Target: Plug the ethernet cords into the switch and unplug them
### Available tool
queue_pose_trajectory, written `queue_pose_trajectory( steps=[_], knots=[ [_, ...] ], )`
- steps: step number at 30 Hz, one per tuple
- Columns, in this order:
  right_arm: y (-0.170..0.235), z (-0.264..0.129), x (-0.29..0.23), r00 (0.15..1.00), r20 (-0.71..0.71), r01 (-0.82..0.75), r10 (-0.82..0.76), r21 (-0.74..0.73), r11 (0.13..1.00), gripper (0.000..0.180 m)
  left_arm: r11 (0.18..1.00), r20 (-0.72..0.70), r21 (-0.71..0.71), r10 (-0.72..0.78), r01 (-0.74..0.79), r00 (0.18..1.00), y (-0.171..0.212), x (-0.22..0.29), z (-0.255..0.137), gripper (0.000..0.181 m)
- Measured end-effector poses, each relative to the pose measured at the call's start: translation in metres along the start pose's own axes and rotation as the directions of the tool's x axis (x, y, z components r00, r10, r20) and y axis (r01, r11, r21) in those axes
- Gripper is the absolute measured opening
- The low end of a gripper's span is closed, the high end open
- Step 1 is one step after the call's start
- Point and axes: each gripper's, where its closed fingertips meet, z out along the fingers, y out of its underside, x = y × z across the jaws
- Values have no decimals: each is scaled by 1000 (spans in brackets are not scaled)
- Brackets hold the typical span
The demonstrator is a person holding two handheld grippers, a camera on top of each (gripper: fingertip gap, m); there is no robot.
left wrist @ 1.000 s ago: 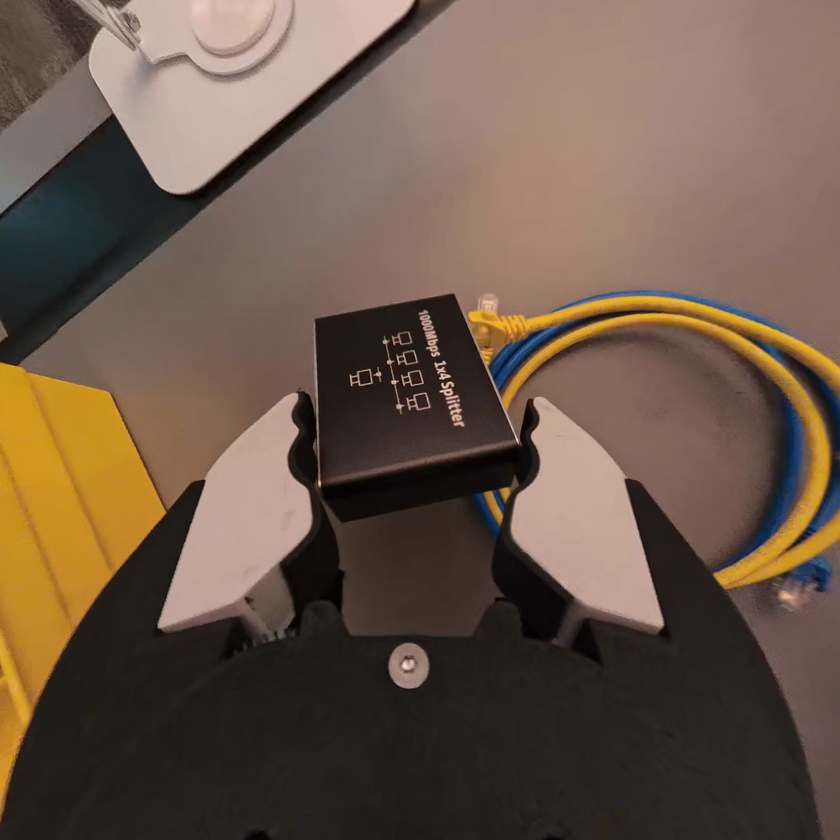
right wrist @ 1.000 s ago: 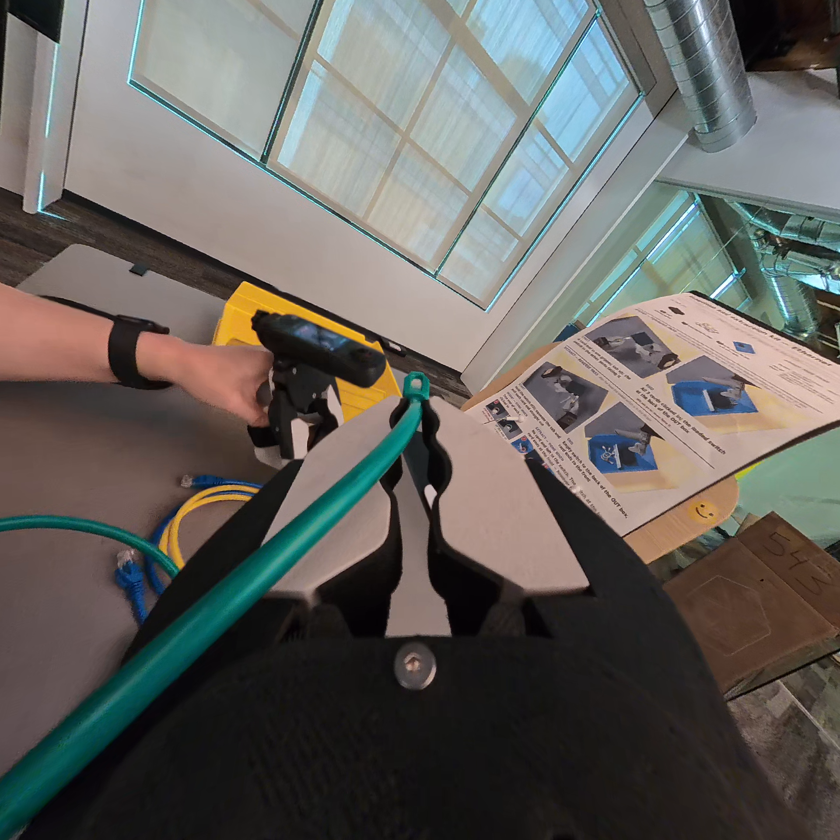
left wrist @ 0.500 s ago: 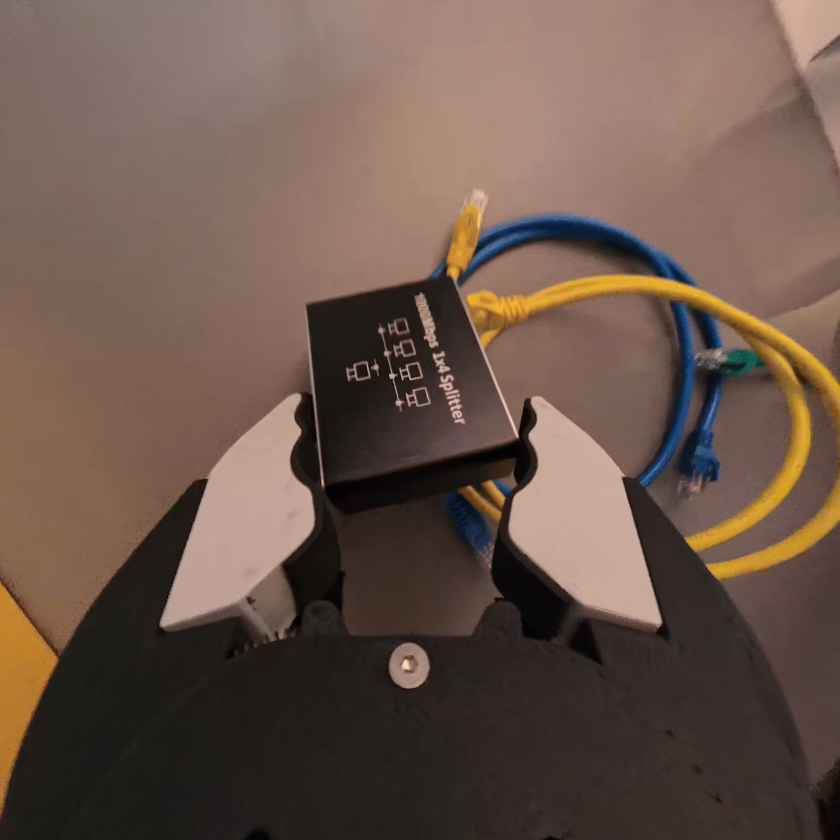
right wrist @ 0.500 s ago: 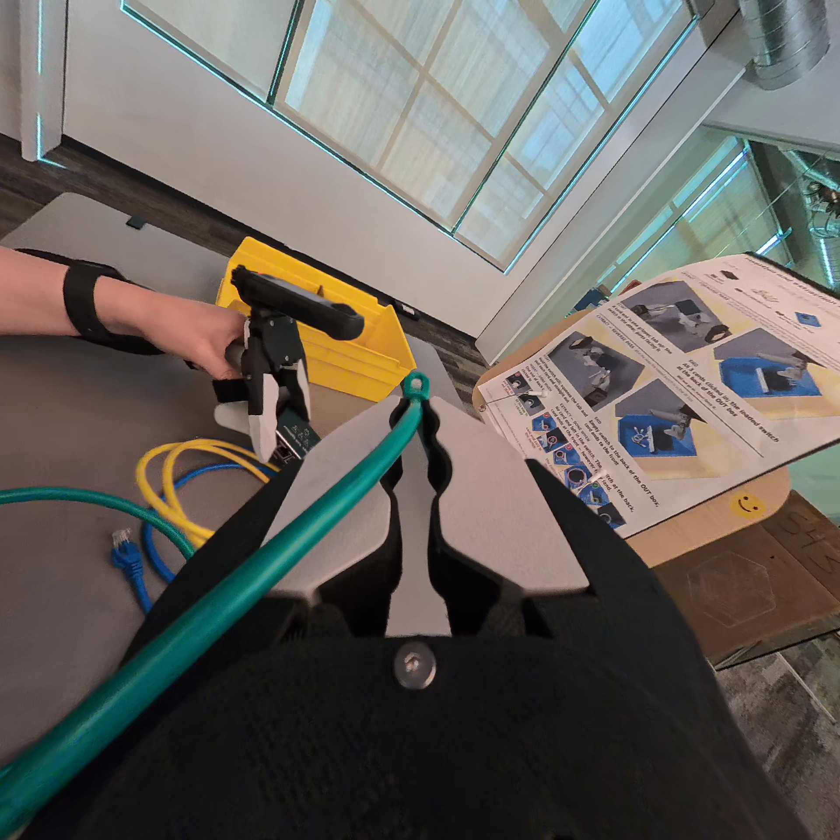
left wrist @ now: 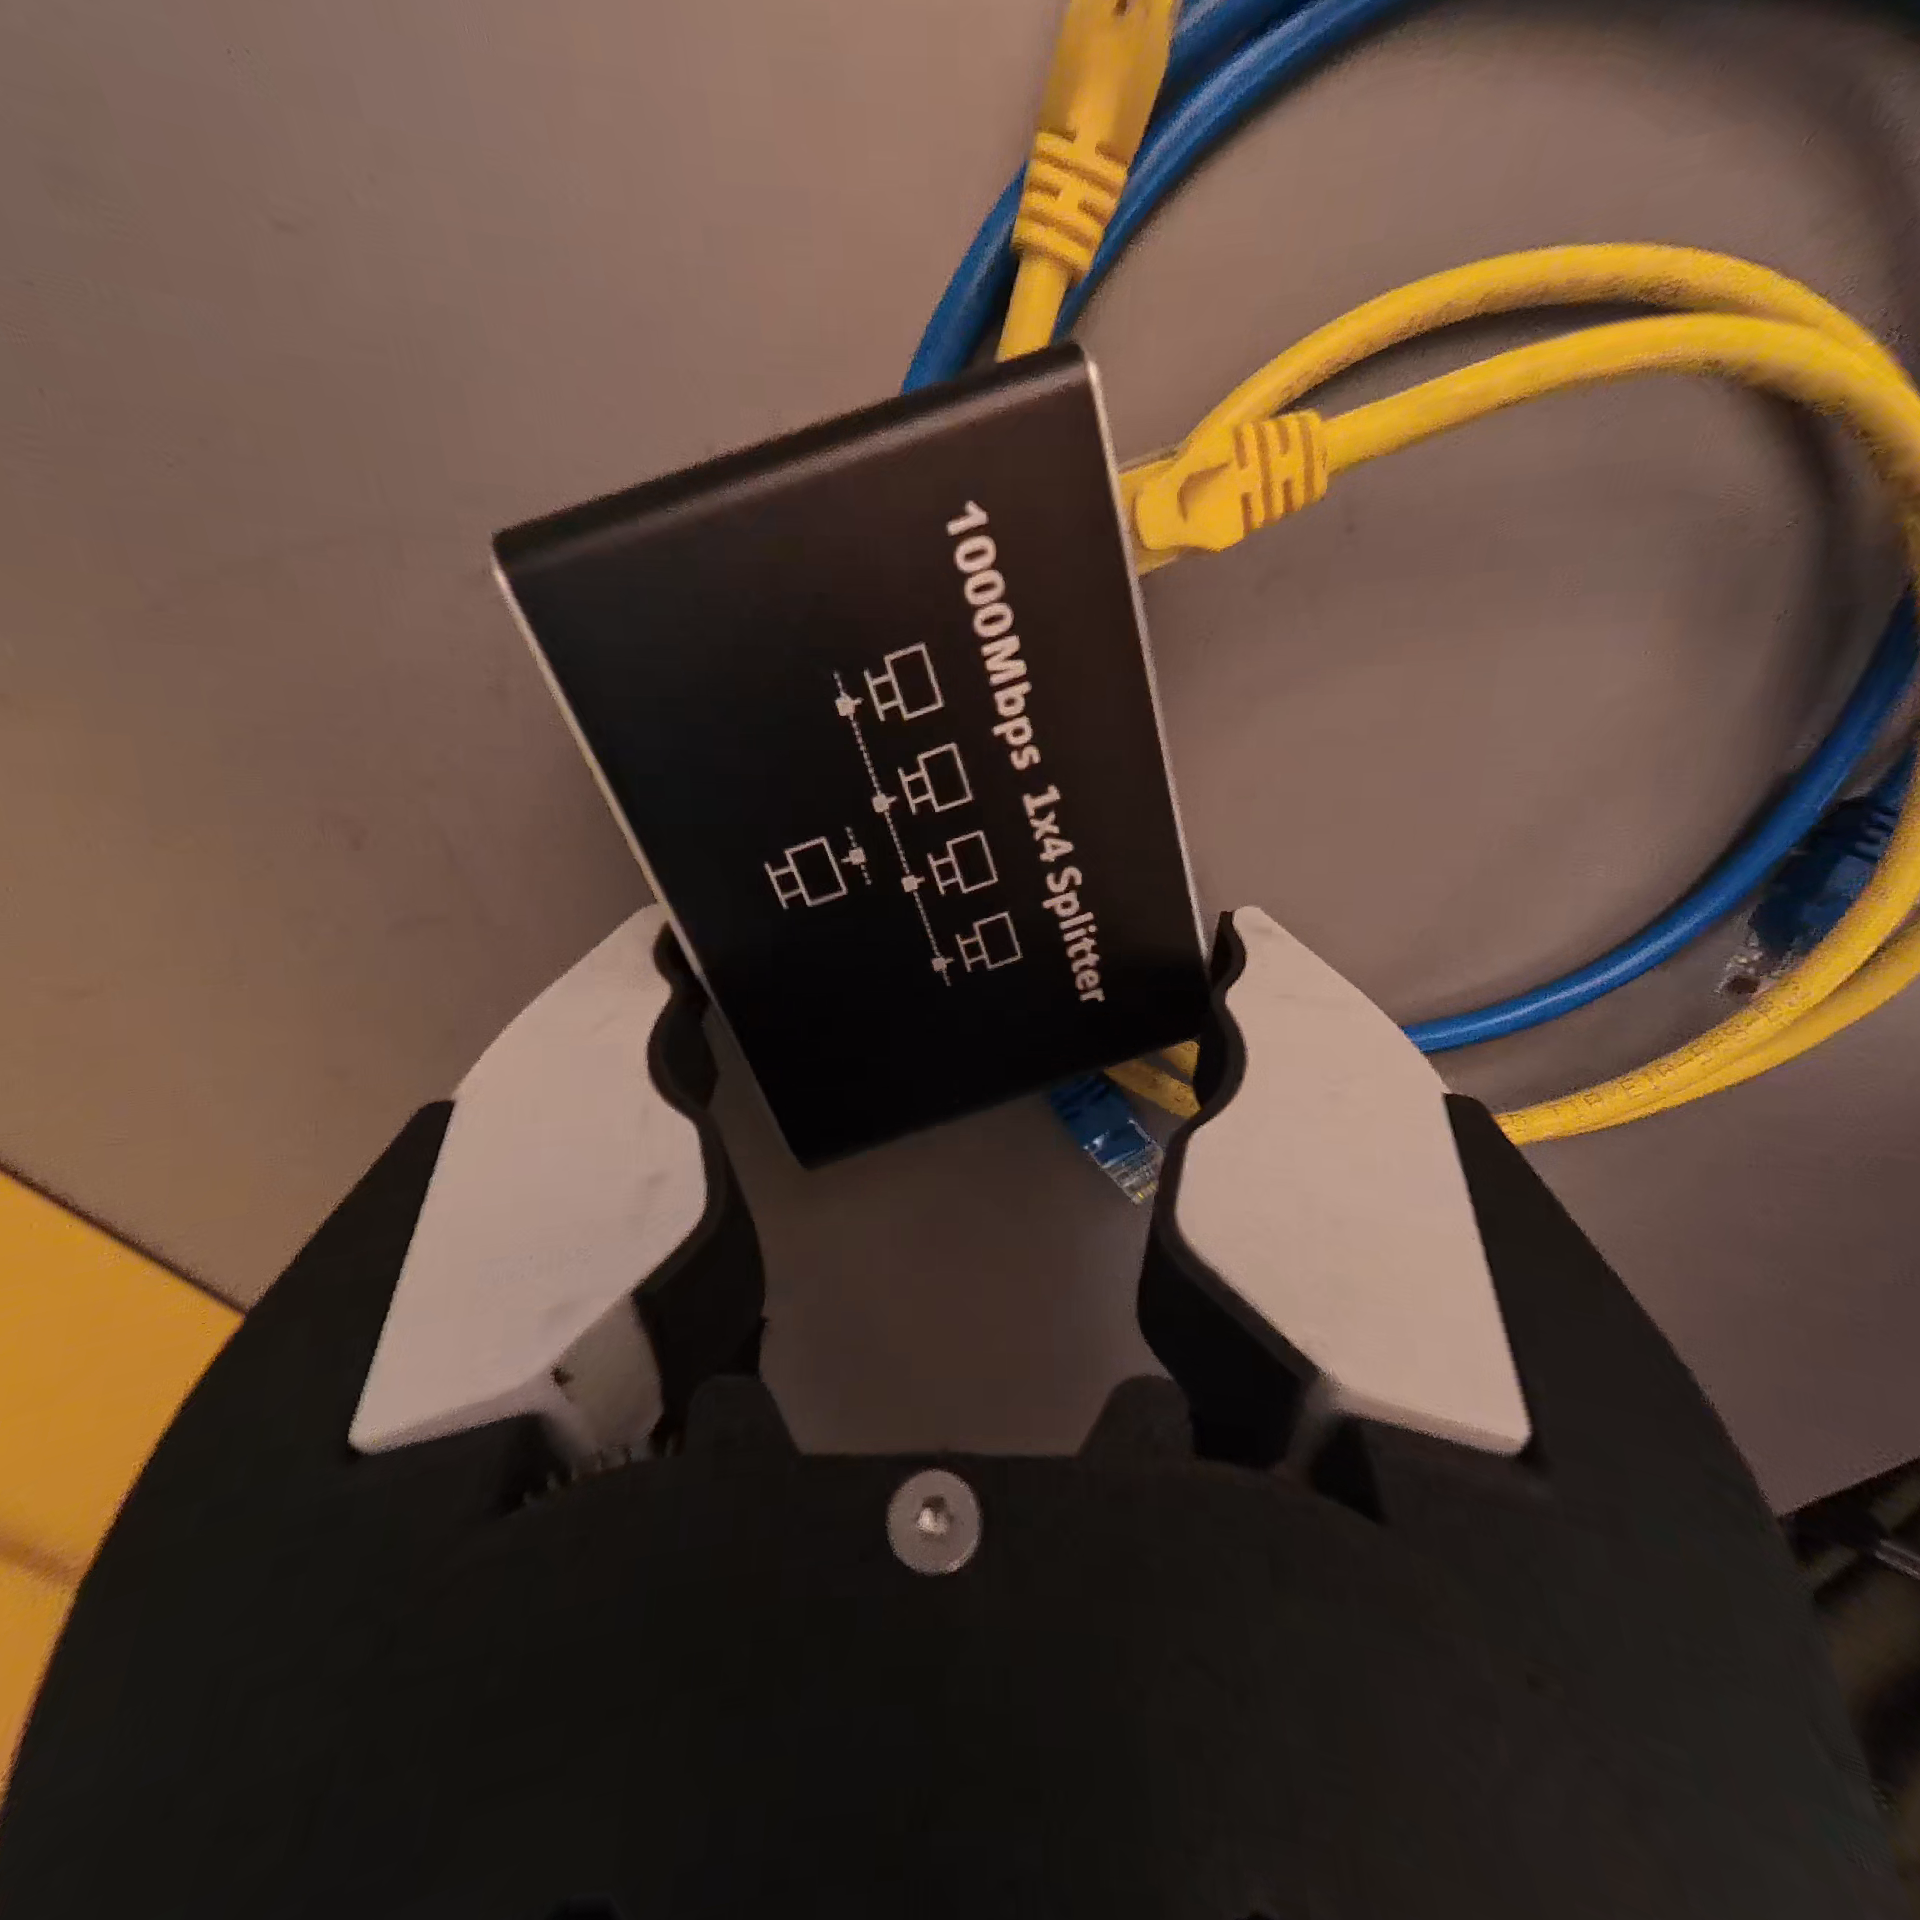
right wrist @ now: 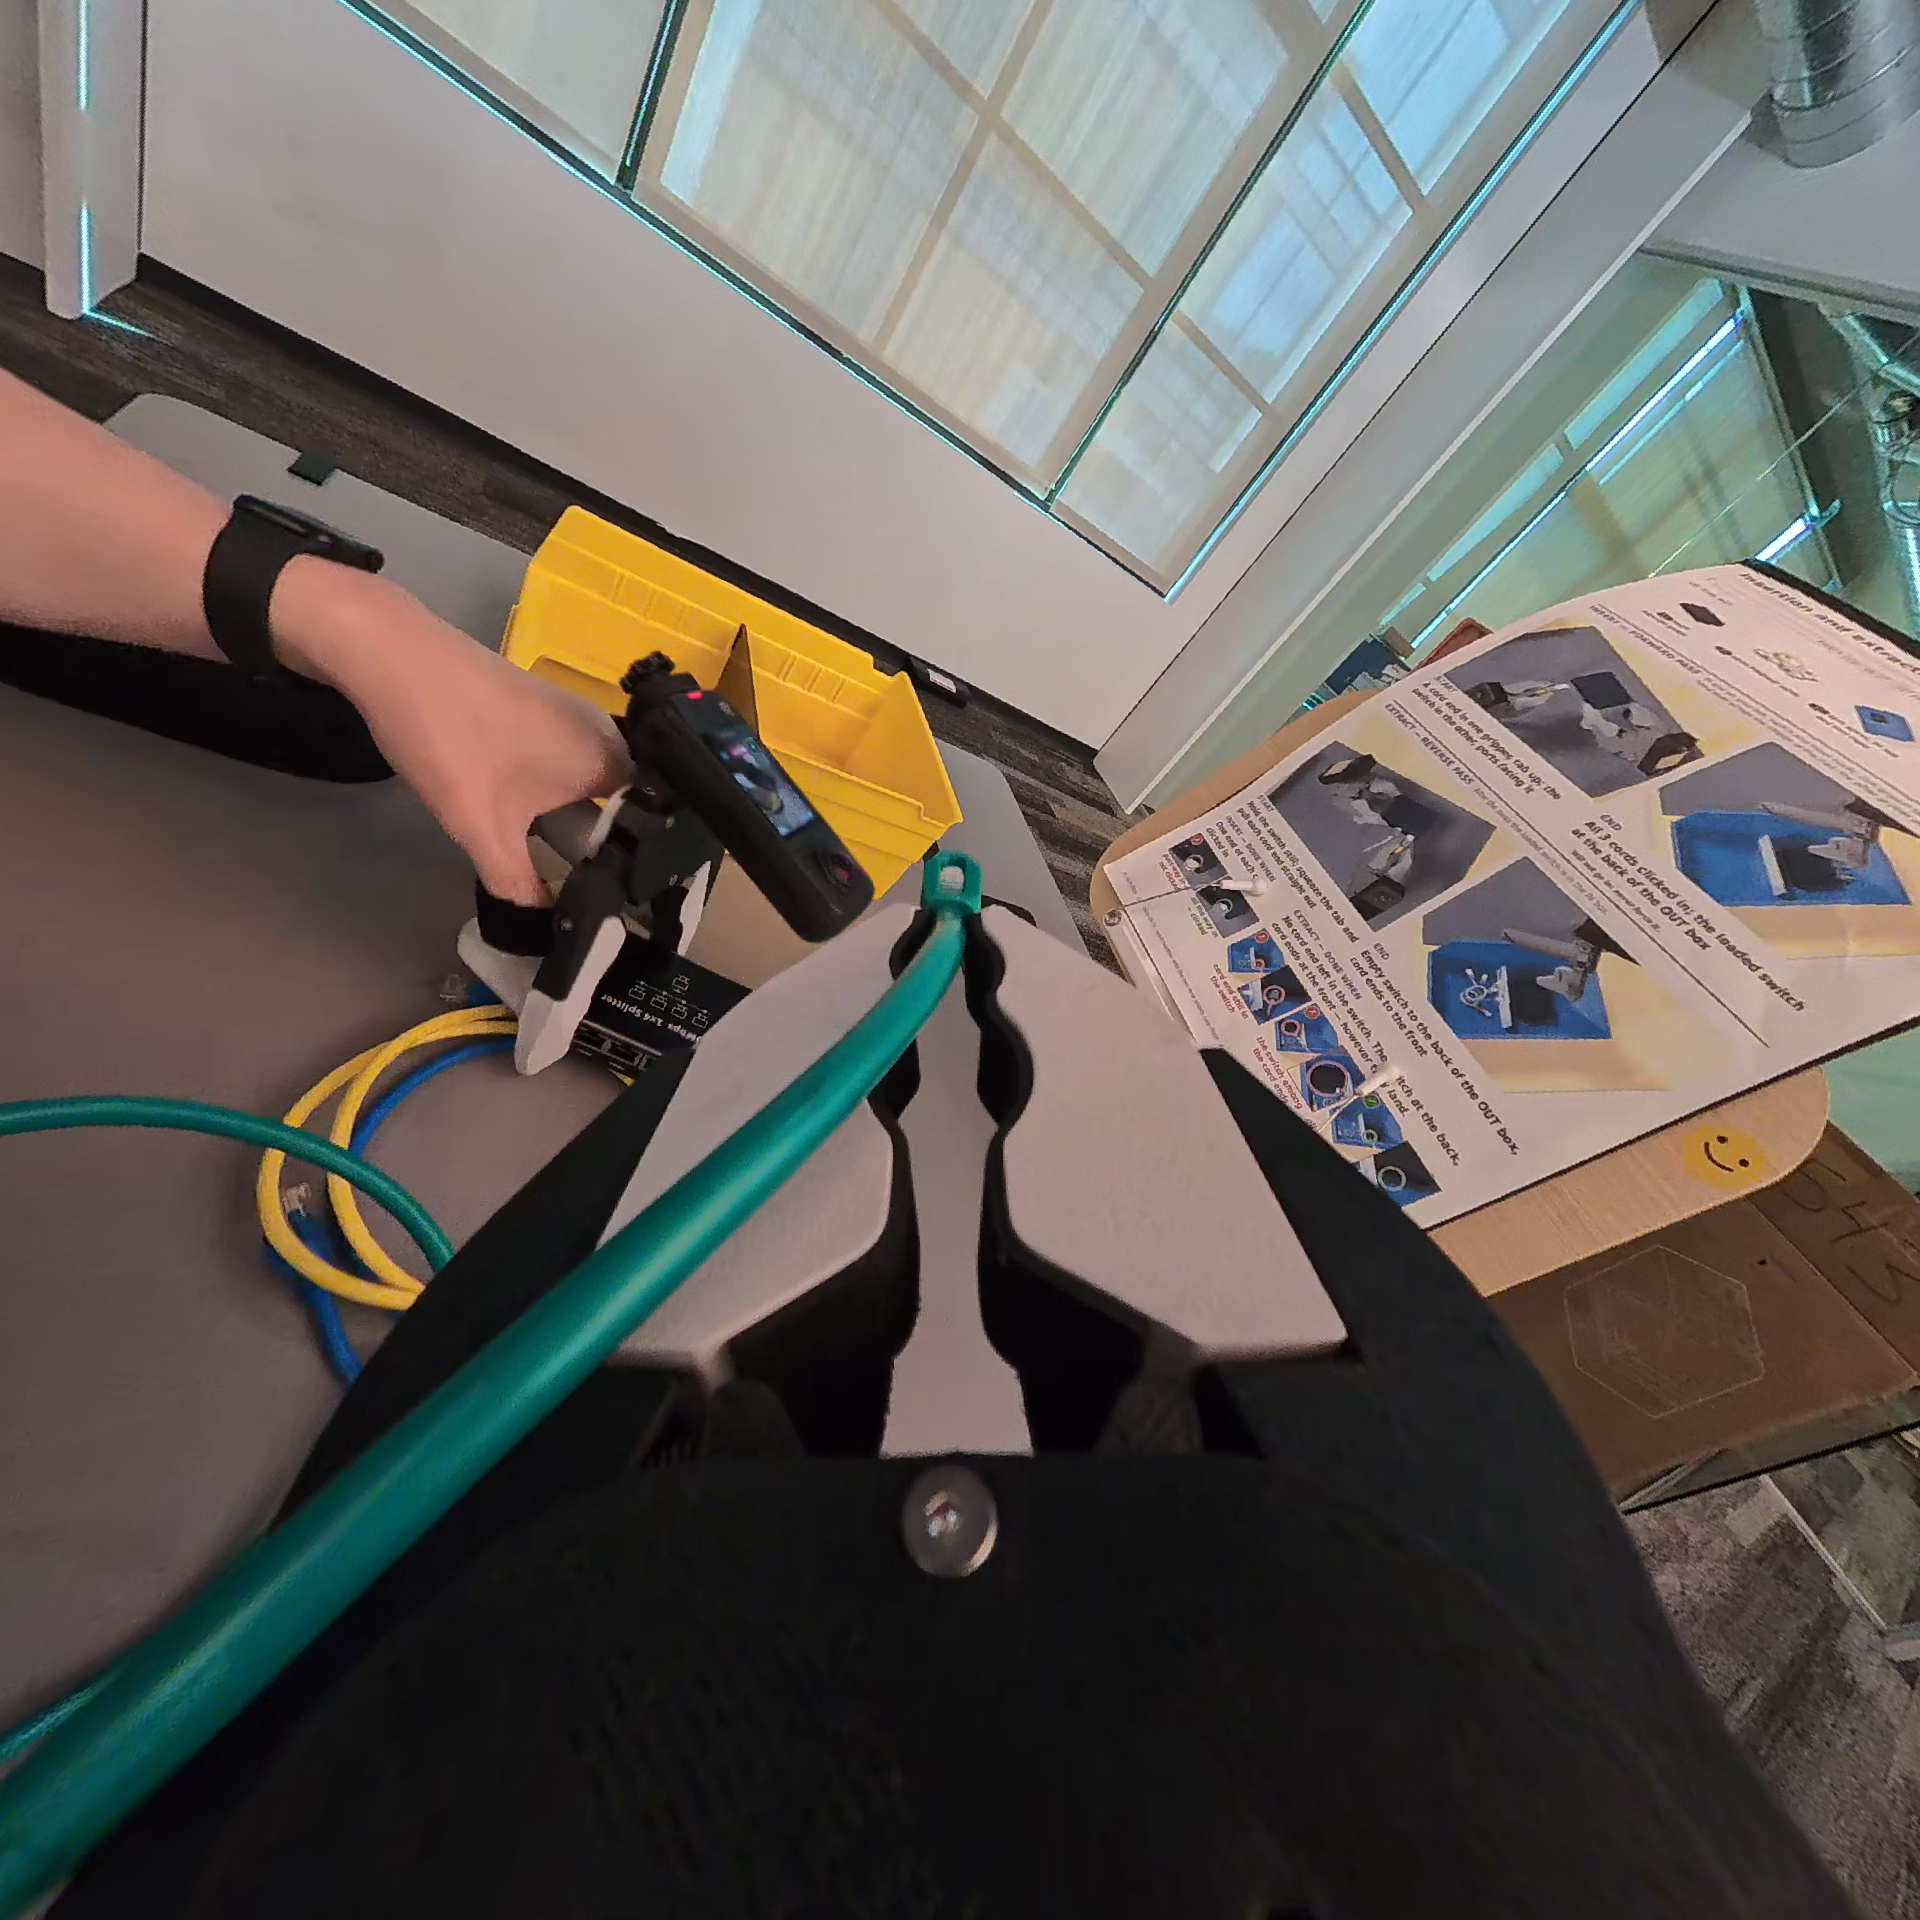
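My left gripper (left wrist: 948,935) is shut on the black switch (left wrist: 852,727), holding it by its near end, tilted, just above the grey table. Under and behind it lie coiled yellow cords (left wrist: 1558,312) and a blue cord (left wrist: 1195,135). One yellow plug (left wrist: 1236,483) sits by the switch's far right corner; I cannot tell if they touch. My right gripper (right wrist: 945,925) is shut on the green cord (right wrist: 623,1257), whose plug (right wrist: 951,883) sticks out past the tips. The right wrist view also shows the left gripper (right wrist: 582,977) holding the switch (right wrist: 649,1023).
A yellow bin (right wrist: 810,727) stands behind the left gripper and shows at the left edge of the left wrist view (left wrist: 62,1299). An instruction sheet (right wrist: 1507,914) lies on a wooden board at the right, above a cardboard box (right wrist: 1714,1330). A person's hand (right wrist: 468,748) holds the left gripper. Tip to tip, the grippers are about 30 cm apart.
My left gripper has carried the switch right and down over the yellow and blue cords and turned it. It now sits closer in the right wrist view. The right gripper still holds the green cord.
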Motion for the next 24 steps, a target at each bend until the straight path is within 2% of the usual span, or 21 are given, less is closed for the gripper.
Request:
queue_pose_trajectory(
  steps=[1,7,12,15,19,24],
  knots=[
    [0,0,0,1000,1,-1,1,-1,1000,6,999,9,-33,0,1,1000,1,0,0,93],
    [3,0,-1,1000,5,2,-2,-14,1000,6,967,9,-255,-8,10,1000,2,-1,0,92],
    [-1,-5,2,1000,-6,6,-6,0,1000,6,966,-38,-254,-55,44,998,-7,-7,-1,92],
    [-2,-8,4,1000,-13,3,-3,8,1000,6,965,-17,-260,-21,16,1000,-7,-10,1,101],
    [-4,-11,4,1000,-17,2,-2,17,1000,6,934,27,-356,48,-36,998,-3,-7,5,114],
    [-7,-14,4,1000,-18,6,-6,24,1000,6,911,56,-412,48,-21,997,-3,-11,5,104]
  ],
)
